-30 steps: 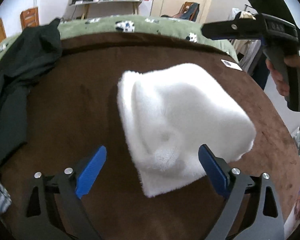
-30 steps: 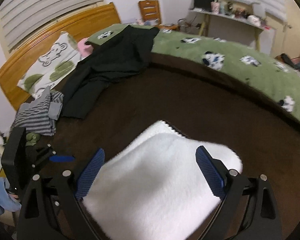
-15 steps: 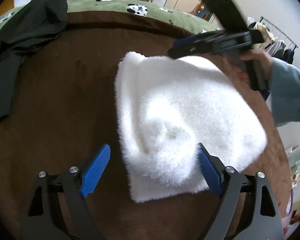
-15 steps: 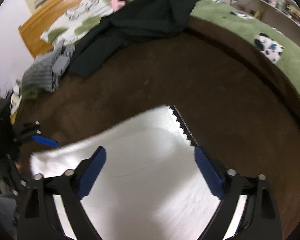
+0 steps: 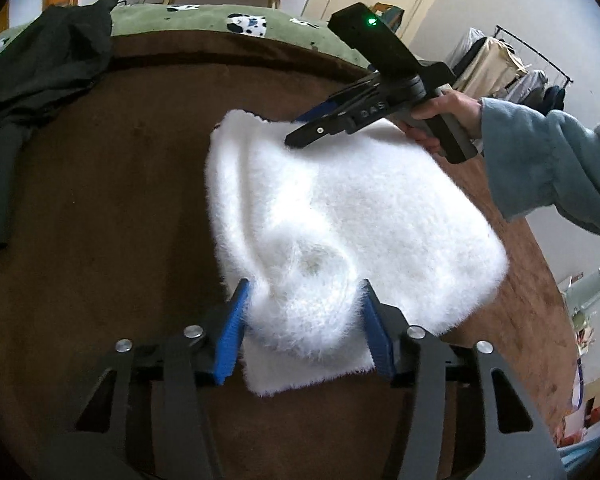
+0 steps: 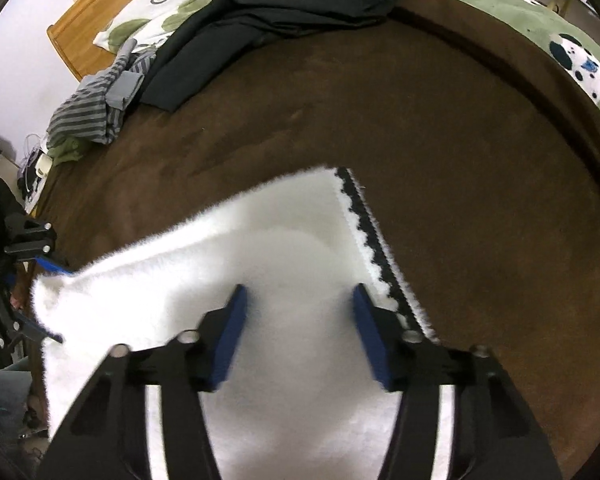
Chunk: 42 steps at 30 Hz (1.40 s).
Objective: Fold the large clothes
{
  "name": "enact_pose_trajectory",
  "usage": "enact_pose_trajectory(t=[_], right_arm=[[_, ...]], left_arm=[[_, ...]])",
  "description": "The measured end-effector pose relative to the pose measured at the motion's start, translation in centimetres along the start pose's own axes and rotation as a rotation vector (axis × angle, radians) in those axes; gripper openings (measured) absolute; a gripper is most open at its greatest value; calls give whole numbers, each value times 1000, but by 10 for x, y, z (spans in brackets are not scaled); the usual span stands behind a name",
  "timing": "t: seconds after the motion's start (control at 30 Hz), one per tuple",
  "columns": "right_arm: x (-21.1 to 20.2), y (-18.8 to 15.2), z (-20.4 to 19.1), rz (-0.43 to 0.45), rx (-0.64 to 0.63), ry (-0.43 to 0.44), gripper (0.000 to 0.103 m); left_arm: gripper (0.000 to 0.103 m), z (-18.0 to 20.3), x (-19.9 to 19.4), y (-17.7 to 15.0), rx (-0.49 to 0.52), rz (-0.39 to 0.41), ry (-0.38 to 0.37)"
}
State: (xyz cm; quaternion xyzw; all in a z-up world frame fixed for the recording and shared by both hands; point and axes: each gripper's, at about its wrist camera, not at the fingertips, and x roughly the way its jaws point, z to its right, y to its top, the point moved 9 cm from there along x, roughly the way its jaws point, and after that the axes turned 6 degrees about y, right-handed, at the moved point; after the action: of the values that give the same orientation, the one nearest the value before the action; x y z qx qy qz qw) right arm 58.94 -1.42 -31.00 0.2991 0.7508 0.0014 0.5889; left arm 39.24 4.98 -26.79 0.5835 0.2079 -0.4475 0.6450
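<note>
The letters "DAS" show on the right gripper (image 5: 300, 136). Both grippers' jaws have just been closing: the left gripper (image 5: 304, 320) pinches a bunched fold of the white fluffy garment (image 5: 360, 208); the right gripper's pads straddle the garment's far corner, grip unclear. The garment lies mid brown blanket (image 5: 100, 200), with open blanket around its edges.

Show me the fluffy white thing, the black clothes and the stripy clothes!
fluffy white garment (image 5: 380, 216), left wrist view, its top middle
black clothes (image 6: 260, 12), right wrist view, middle of the heap
stripy clothes (image 6: 88, 116), right wrist view, striped folds
</note>
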Motion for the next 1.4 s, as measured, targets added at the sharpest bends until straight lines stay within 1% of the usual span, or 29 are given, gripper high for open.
enact_pose_trajectory(t=[0.07, 0.13, 0.2, 0.27, 0.37, 0.47, 0.57, 0.67, 0.7, 0.73, 0.77, 0.8, 0.83, 0.87, 0.97, 1.07, 1.17, 1.27, 1.4], right_arm=[[2, -3, 0, -16, -6, -20, 37], [1, -3, 0, -13, -7, -40, 30], [-1, -3, -2, 0, -9, -51, 18], [-4, -3, -5, 9, -18, -70, 14], [-6, -4, -6, 16, -25, -87, 13], [-7, -4, -4, 21, -8, -83, 13], [-7, -3, -3, 21, 3, -81, 13], [-6, -2, -4, 19, 8, -81, 13], [-6, -1, -5, 21, 5, -85, 13], [-8, 0, -5, 27, 0, -93, 13], [-10, 1, -5, 34, -6, -105, 13], [-11, 2, -6, 42, -13, -116, 12], [-13, 4, -8, 51, -18, -122, 12], [-18, 7, -9, 72, -27, -140, 12], [-31, 17, -14, 121, -51, -177, 11], [-42, 27, -20, 158, -83, -215, 11], [-53, 40, -23, 204, -105, -246, 11], [-55, 50, -21, 226, -103, -251, 11], [-32, 59, -15, 198, -87, -225, 11]], left_arm=[[50, 0, -2, -1, 18, 0, 17], [50, 1, -6, 1, 38, 8, 40], [50, 2, -10, 3, 47, 19, 65], [50, 1, -14, 7, 60, 30, 88], [50, 2, -16, 6, 84, 24, 95], [50, 0, -21, 9, 65, 48, 103], [51, 4, -25, 13, 92, 70, 111], [54, 8, -19, 10, 117, 44, 107], [58, 8, -15, 7, 122, 21, 105], [57, 7, -8, 1, 120, -16, 98], [56, 7, -5, -2, 114, -35, 87], [46, 6, -4, -4, 108, -40, 73], [30, 6, -5, -4, 113, -30, 73], [29, 4, -6, -5, 114, -28, 75], [27, 0, -7, -8, 78, -23, 51], [25, 0, -10, -11, 67, -24, 46], [25, -6, -12, -12, 27, -18, 46], [25, -14, -12, -19, -6, -31, 48], [25, -21, -6, -33, -20, -64, 55]])
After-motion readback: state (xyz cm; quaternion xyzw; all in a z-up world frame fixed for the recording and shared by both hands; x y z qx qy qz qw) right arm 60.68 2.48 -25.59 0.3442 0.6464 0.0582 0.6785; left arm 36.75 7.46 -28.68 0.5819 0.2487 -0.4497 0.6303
